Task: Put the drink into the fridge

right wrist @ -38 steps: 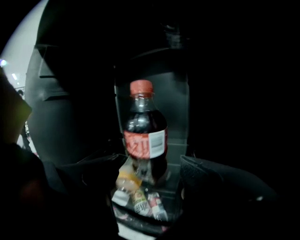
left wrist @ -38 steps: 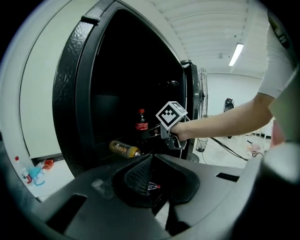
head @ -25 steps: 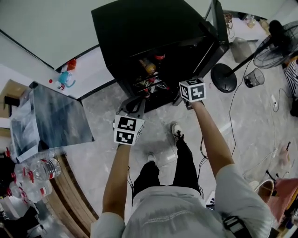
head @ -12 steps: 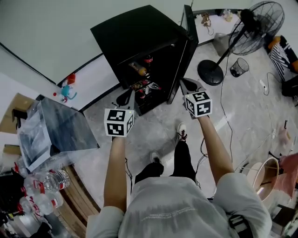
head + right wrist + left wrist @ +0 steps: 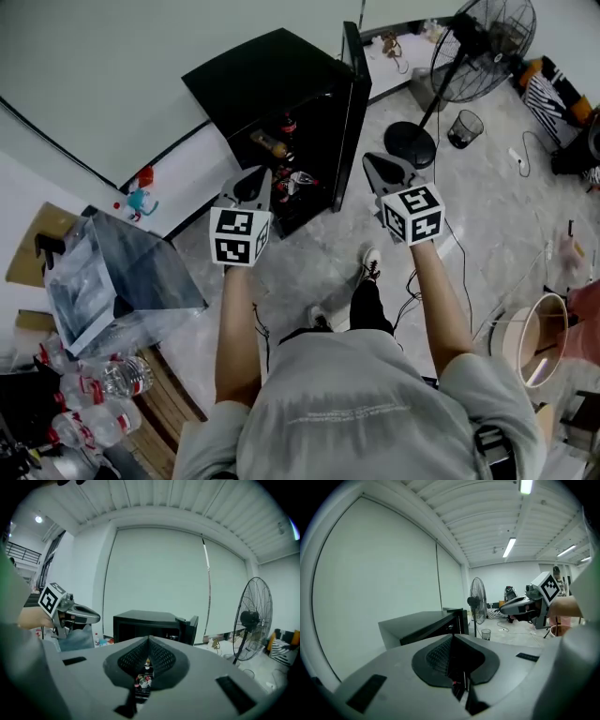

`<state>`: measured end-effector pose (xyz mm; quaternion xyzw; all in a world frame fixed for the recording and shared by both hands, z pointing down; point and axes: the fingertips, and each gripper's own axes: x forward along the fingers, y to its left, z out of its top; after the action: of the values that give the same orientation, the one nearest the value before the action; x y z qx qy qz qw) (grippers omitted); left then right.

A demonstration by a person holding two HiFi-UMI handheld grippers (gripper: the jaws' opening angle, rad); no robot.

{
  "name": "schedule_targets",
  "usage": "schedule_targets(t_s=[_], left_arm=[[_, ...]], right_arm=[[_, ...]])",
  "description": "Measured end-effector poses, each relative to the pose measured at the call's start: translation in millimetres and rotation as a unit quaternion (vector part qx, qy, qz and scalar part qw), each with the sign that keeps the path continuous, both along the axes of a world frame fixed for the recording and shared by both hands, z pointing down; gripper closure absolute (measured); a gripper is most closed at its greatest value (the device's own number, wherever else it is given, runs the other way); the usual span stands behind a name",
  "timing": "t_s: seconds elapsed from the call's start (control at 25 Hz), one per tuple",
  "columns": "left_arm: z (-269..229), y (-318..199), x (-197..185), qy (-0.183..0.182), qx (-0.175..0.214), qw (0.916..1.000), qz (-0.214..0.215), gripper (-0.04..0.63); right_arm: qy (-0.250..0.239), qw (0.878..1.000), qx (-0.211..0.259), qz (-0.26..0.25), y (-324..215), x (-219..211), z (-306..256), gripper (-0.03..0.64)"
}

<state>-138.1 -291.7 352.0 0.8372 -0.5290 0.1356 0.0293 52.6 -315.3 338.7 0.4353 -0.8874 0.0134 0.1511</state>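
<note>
I stand on a pale marble floor point(image 5: 309, 253) by a white wall, facing the black fridge point(image 5: 272, 84). Its door point(image 5: 353, 103) hangs open on my right side. Right of the door a standing fan point(image 5: 478, 37) and a small mesh bin point(image 5: 466, 128) sit on the floor, well clear of my arms. To my left are a plastic-covered box point(image 5: 103, 281) and a cluster of water bottles point(image 5: 117, 375) below it.

My left tongs point(image 5: 251, 186) are pressed together with nothing between them, held up in front of the fridge. My right tongs point(image 5: 380, 169) are likewise closed and empty, just beside the lower edge of the door.

The drinks point(image 5: 269, 145) lie on the shelves inside the fridge, beyond both tongs and between them from above, touching neither. Nothing stands between the tongs and the open front.
</note>
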Motion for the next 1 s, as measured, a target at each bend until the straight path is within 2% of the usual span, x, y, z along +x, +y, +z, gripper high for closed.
schedule_targets(t_s=[0.4, 0.76, 1.0], left_arm=[[-42.1, 24.4, 19.4, -0.002, 0.041, 0.9989, 0.025, 0.580], [-71.0, 32.5, 17.1, -0.008, 0.072, 0.9972, 0.017, 0.580], [-74.3, 32.3, 17.4, -0.013, 0.076, 0.9969, 0.016, 0.580]], right_arm=[[0.012, 0.997, 0.076, 0.016, 36.3, 15.0, -65.0, 0.617], [0.018, 0.996, 0.083, 0.001, 50.1, 16.4, -78.0, 0.617], [0.019, 0.996, 0.091, -0.011, 53.7, 14.0, -85.4, 0.617]])
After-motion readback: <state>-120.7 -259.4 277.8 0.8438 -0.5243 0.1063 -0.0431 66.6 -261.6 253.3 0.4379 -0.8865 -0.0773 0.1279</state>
